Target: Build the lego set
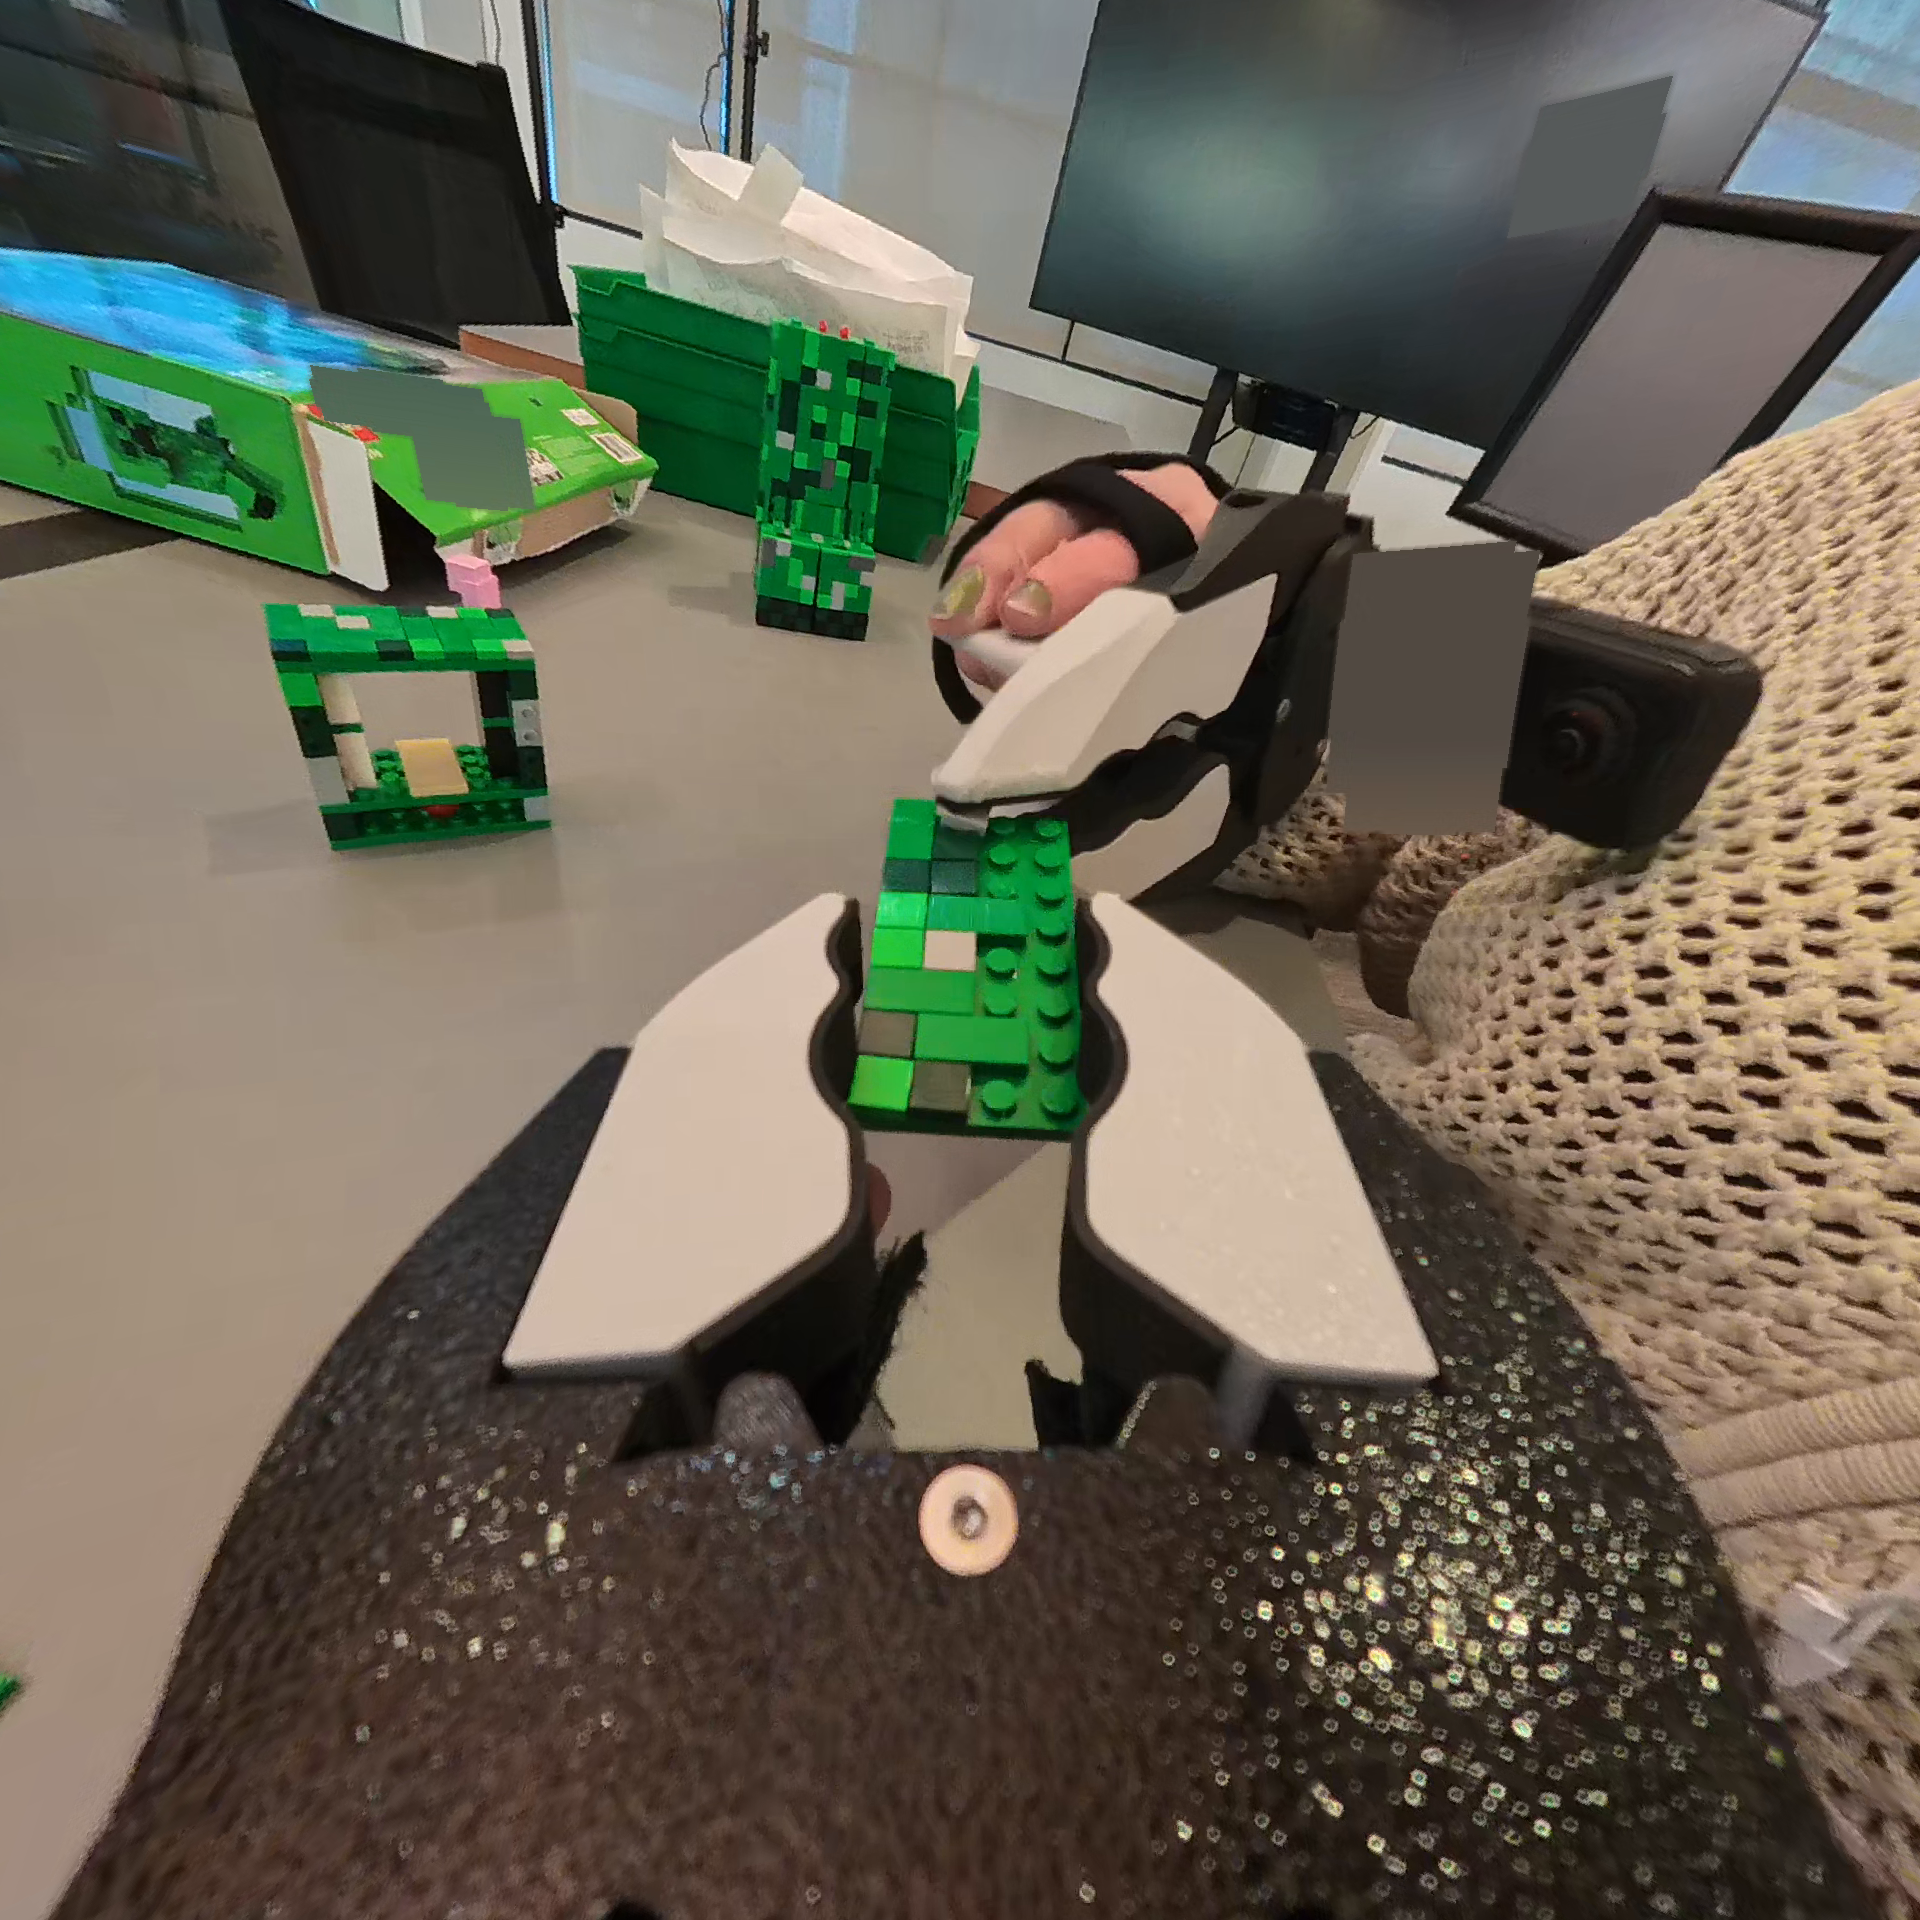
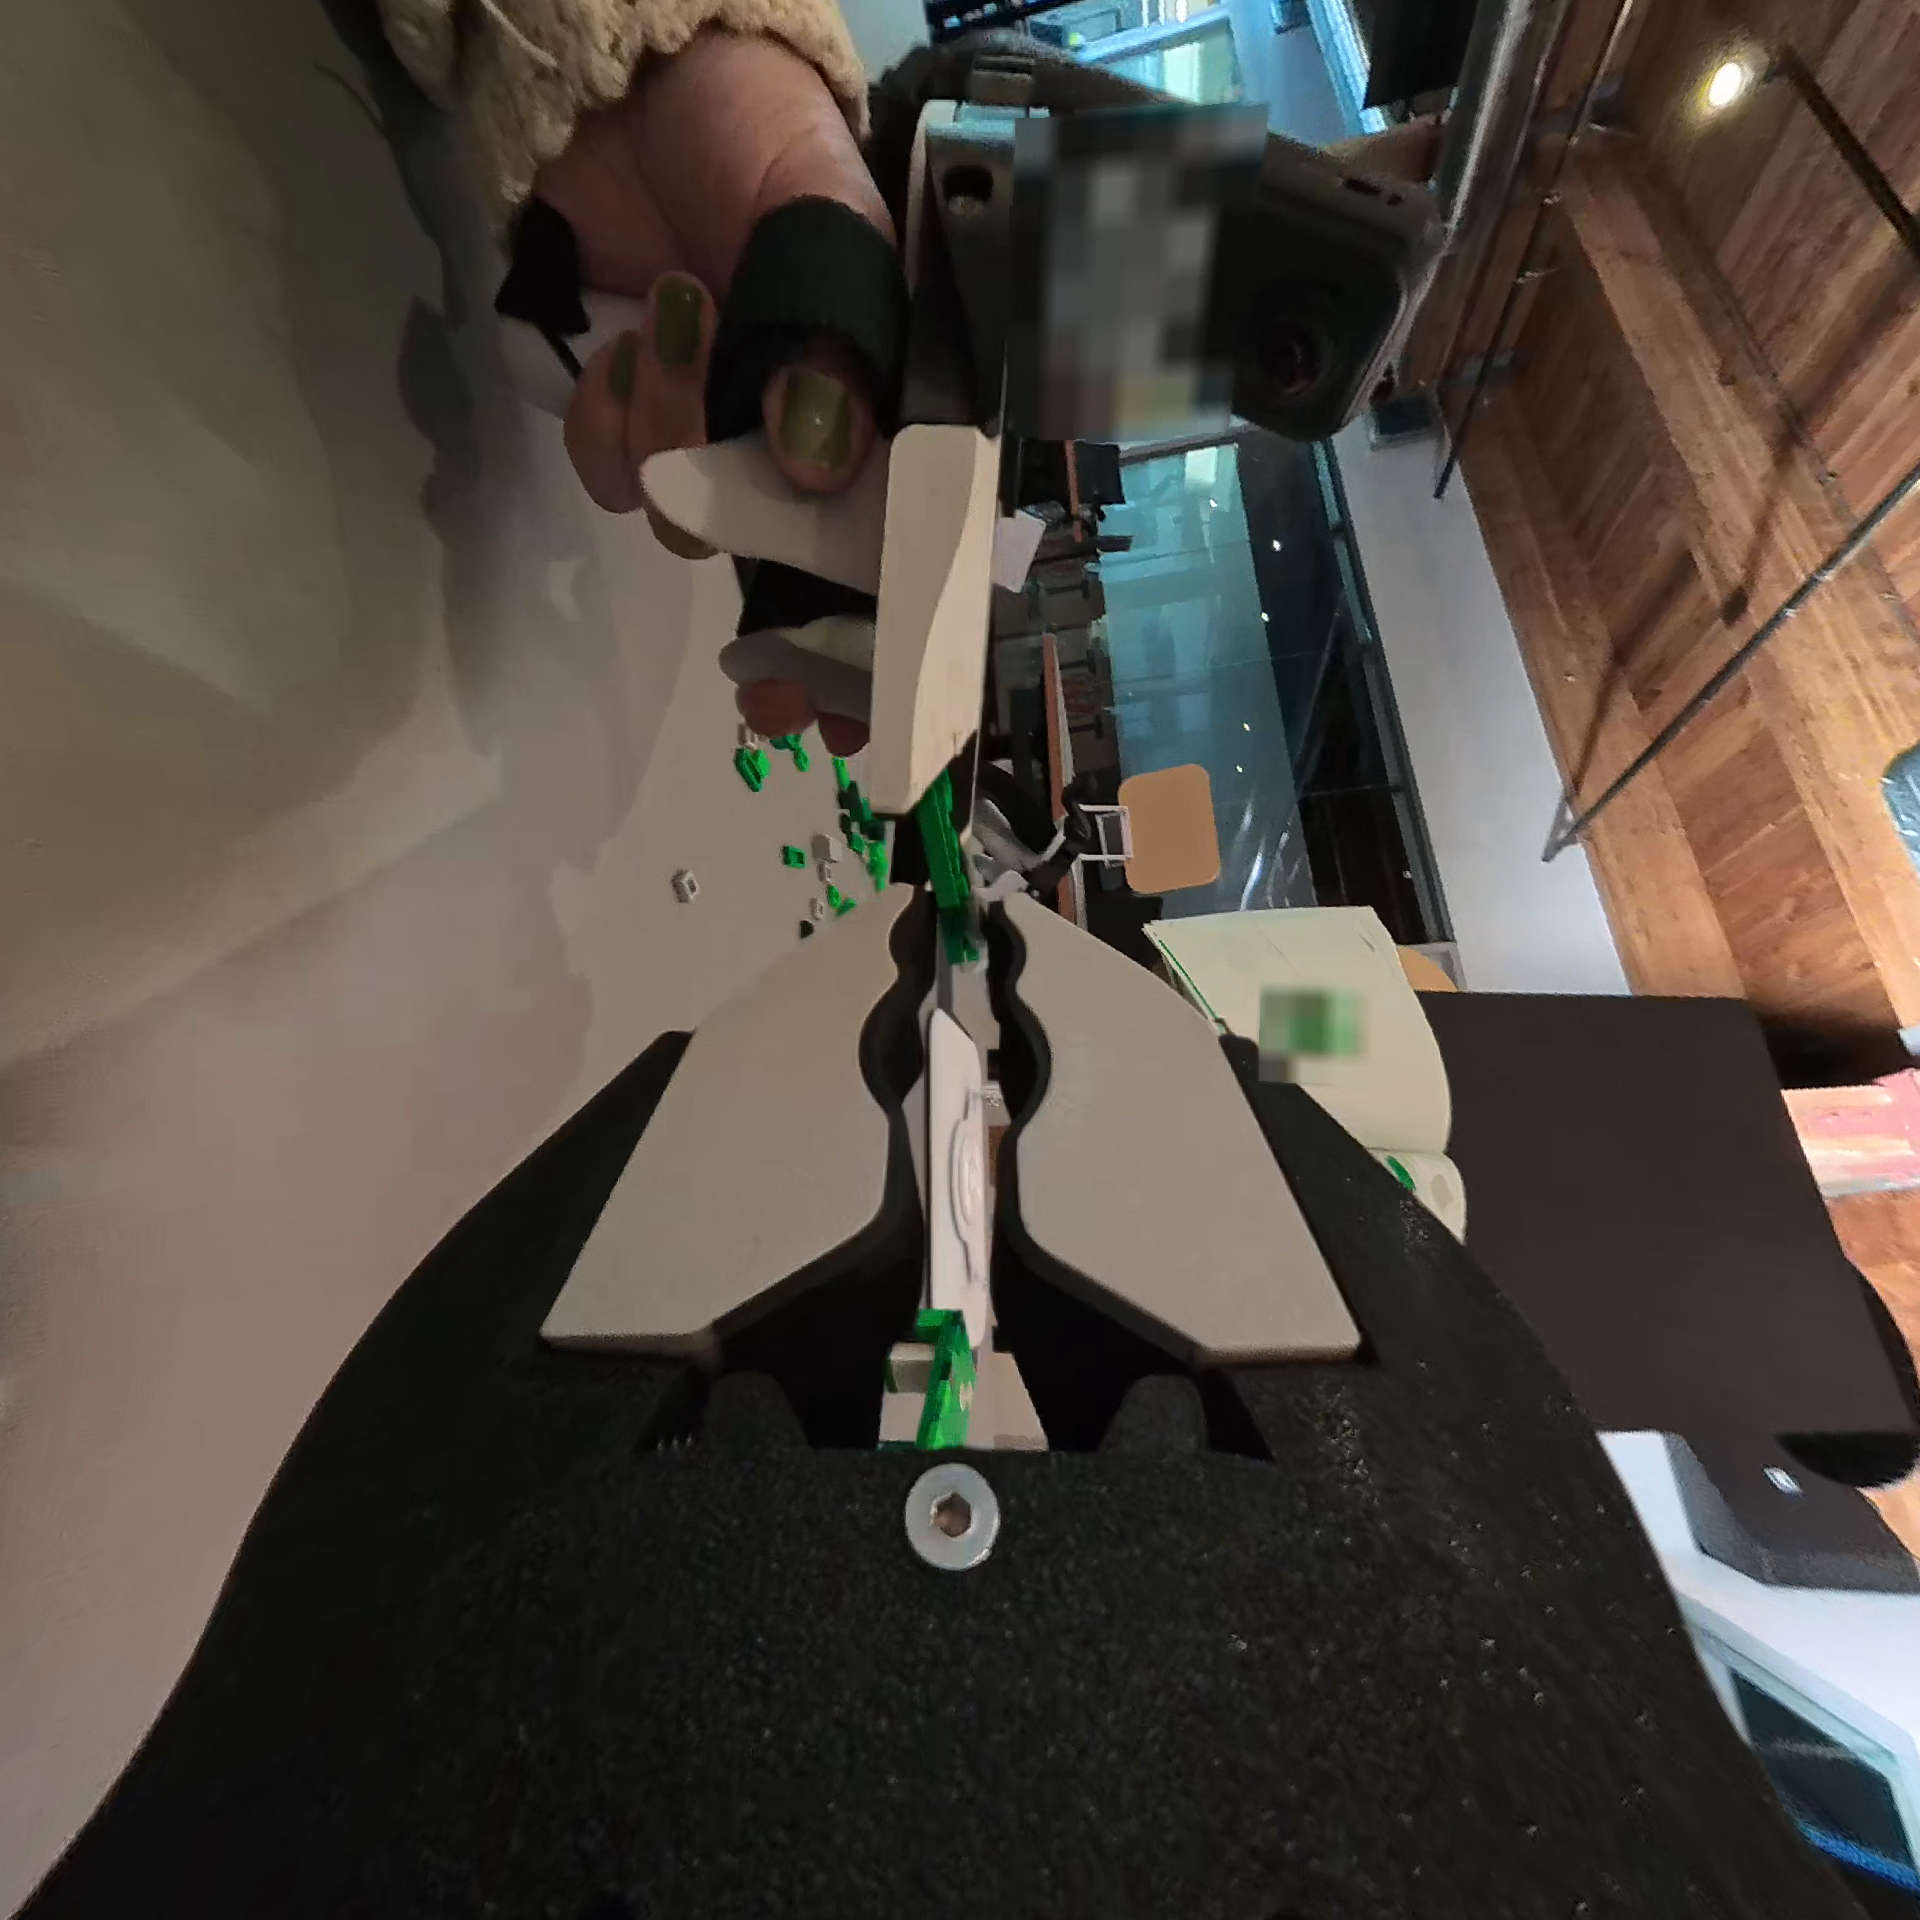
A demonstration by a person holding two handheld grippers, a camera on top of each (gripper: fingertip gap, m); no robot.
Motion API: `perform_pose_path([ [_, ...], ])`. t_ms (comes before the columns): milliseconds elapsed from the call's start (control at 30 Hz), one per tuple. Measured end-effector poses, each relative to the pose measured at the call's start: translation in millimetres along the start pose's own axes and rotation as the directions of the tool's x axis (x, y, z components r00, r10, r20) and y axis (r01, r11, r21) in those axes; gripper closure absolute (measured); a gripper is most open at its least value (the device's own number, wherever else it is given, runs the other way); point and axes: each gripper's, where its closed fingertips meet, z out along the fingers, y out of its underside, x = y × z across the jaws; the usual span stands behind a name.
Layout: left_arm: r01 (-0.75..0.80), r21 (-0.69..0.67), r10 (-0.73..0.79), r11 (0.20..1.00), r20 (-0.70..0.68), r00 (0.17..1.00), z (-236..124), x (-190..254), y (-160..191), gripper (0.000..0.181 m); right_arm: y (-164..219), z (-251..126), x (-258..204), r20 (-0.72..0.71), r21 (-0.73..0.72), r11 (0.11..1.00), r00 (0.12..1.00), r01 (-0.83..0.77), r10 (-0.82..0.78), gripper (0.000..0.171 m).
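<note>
My left gripper [image 1: 971, 909] is shut on the sides of a green studded plate [image 1: 1023, 997] and holds it above the table. Green, dark green, grey and white tiles cover the plate's left half. The right half shows bare studs. My right gripper [image 1: 961, 816] comes in from the right and pinches a small grey tile [image 1: 963, 823] at the plate's far end. In the right wrist view the right gripper [image 2: 951, 914] is nearly closed on that thin grey piece, with the plate [image 2: 940, 847] seen edge-on just beyond it. The left gripper [image 2: 930, 805] holds the plate from above there.
On the grey table [image 1: 260, 1039] stand a green square frame build [image 1: 405, 717], a green blocky figure [image 1: 821, 478], an open green box [image 1: 260, 436] and a green bin with papers [image 1: 707, 416]. Loose small pieces [image 2: 831, 831] lie on the table. A knit sleeve [image 1: 1662, 1039] is at the right. Only a small space, under 4 cm, lies between the two pairs of fingers.
</note>
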Motion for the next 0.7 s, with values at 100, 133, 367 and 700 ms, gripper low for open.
perform_pose_path([
  [100,0.007,-0.022,-0.008,1.000,-0.030,1.000,1,3,4,0.143,-2,-2,-5,0.048,0.025,1.000,0.999,-0.013,0.012,0.164],
  [133,0.003,-0.027,-0.004,1.000,-0.042,0.999,1,5,5,0.143,-3,-3,-6,0.065,0.032,0.999,0.998,-0.026,0.024,0.163],
  [367,0.086,-0.016,-0.087,0.996,-0.117,0.989,1,12,4,0.143,-6,-8,-11,0.108,0.040,0.999,0.994,0.029,-0.033,0.164],
  [700,0.185,-0.056,-0.191,0.981,-0.154,0.969,3,8,13,0.143,-1,-6,-26,0.208,-0.001,1.000,0.978,-0.014,0.014,0.165],
])
